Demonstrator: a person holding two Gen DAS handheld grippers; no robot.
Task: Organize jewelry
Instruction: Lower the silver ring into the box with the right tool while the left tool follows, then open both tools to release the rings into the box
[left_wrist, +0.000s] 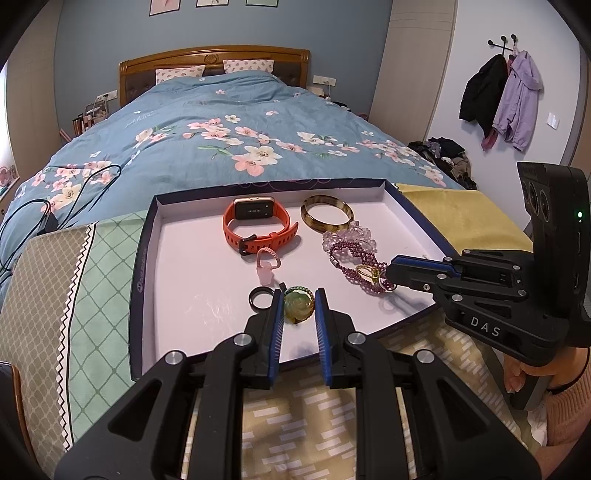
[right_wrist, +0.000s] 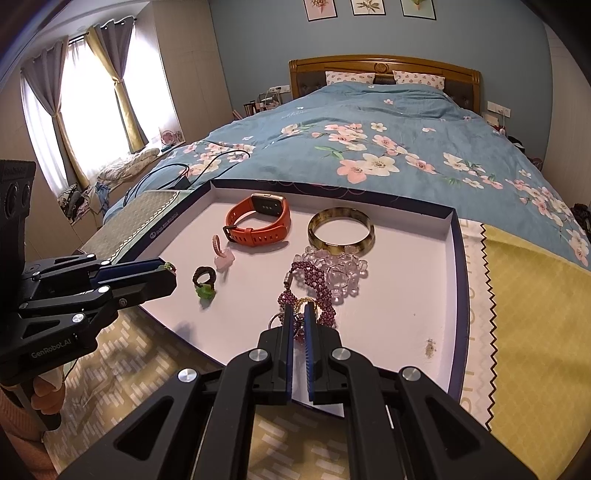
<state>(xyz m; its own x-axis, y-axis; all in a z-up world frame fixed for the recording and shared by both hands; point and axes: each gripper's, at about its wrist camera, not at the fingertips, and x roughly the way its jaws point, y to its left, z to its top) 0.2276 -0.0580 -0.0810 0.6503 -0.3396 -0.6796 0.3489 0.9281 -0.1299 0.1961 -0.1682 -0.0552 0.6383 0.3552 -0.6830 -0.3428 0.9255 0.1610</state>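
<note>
A floral-quilted bed (left_wrist: 221, 122) is seen behind a shallow white tray (left_wrist: 184, 266), which is laid on patterned cloths at the bed's foot. Toward the tray's far wall an orange smartwatch (left_wrist: 258, 225) and an amber bangle (left_wrist: 327, 218) are placed; nearer its middle lie a clear bead bracelet (right_wrist: 341, 271), a purple beaded bracelet (left_wrist: 352, 260) and a pink charm (left_wrist: 266, 264). At the tray's near edge, the left gripper (left_wrist: 300, 303) is held apart around a green ring (left_wrist: 298, 305), just beside a black ring (left_wrist: 260, 298). The right gripper (right_wrist: 299, 314) is nearly closed at the purple bracelet's gold loop (left_wrist: 367, 272); whether it is gripped cannot be told.
</note>
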